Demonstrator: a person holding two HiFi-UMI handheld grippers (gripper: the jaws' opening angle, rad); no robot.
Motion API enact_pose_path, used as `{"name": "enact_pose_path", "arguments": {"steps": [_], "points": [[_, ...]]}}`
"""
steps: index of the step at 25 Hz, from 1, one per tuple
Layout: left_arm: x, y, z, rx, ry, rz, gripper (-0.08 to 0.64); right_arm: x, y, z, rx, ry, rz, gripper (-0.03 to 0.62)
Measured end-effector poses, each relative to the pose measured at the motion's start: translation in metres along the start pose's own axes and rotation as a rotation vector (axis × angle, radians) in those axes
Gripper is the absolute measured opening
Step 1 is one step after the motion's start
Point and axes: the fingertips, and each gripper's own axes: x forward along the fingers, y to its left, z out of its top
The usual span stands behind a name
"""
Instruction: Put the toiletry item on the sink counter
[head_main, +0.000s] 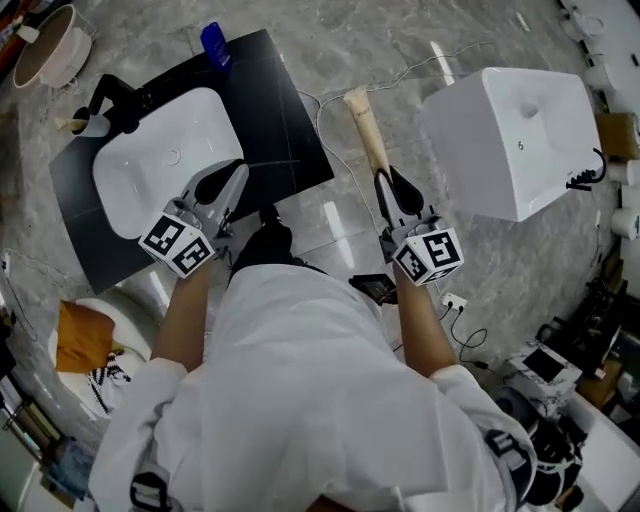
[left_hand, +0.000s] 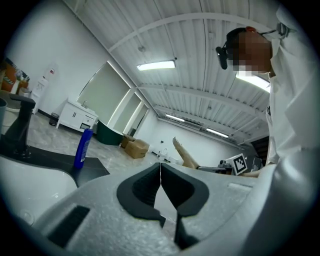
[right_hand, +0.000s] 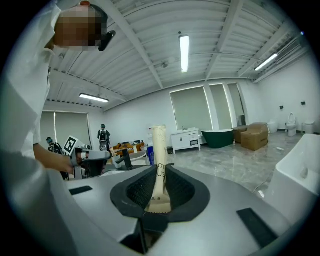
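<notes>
The right claw (right_hand: 159, 175) was clamped on a beige toiletry tube (head_main: 364, 125), holding it aloft right of the black sink bench (head_main: 280, 90). The left claw (left_hand: 160, 175) was pressed together, empty, over the white basin (head_main: 160, 165).

The tube (head_main: 366, 128) is cream-beige with dark lettering. The counter (head_main: 285, 120) is black around a white basin (head_main: 150, 170), with a blue bottle (head_main: 215, 45) at its far edge. The left gripper (head_main: 236, 170) and right gripper (head_main: 385, 180) are grey with black-padded jaws and black-and-white marker cubes. The floor (head_main: 400, 40) is veined grey.
</notes>
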Motion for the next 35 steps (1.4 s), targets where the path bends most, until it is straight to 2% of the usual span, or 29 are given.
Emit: {"name": "enact_pose_path", "arguments": {"steps": [3,7,9,13,16,20,23,27,35], "points": [[0.005,0.029,0.003,0.007,-0.002,0.026,0.017,0.041,-0.002,0.003,-0.058,0.033,0.03,0.055],[0.004,0.071,-0.019,0.001,0.036,0.083,0.017,0.085,0.003,0.004,-0.216,0.088,0.091,0.055],[0.0,0.087,-0.029,-0.025,0.04,0.136,0.017,0.105,0.009,0.003,-0.278,0.119,0.149,0.055],[-0.006,0.103,-0.044,-0.076,0.032,0.246,0.017,0.143,0.021,-0.006,-0.379,0.169,0.322,0.055],[-0.004,0.114,-0.045,-0.083,0.009,0.316,0.017,0.173,0.021,-0.02,-0.397,0.195,0.419,0.055],[-0.019,0.115,-0.054,-0.14,-0.051,0.465,0.017,0.209,0.024,-0.046,-0.431,0.27,0.56,0.055],[-0.025,0.114,-0.066,-0.161,-0.046,0.525,0.017,0.234,0.024,-0.064,-0.426,0.301,0.618,0.055],[-0.026,0.121,-0.078,-0.195,-0.074,0.575,0.017,0.258,0.025,-0.088,-0.404,0.345,0.659,0.055],[-0.011,0.122,-0.099,-0.228,-0.074,0.572,0.017,0.273,0.018,-0.135,-0.403,0.445,0.679,0.055]]}}
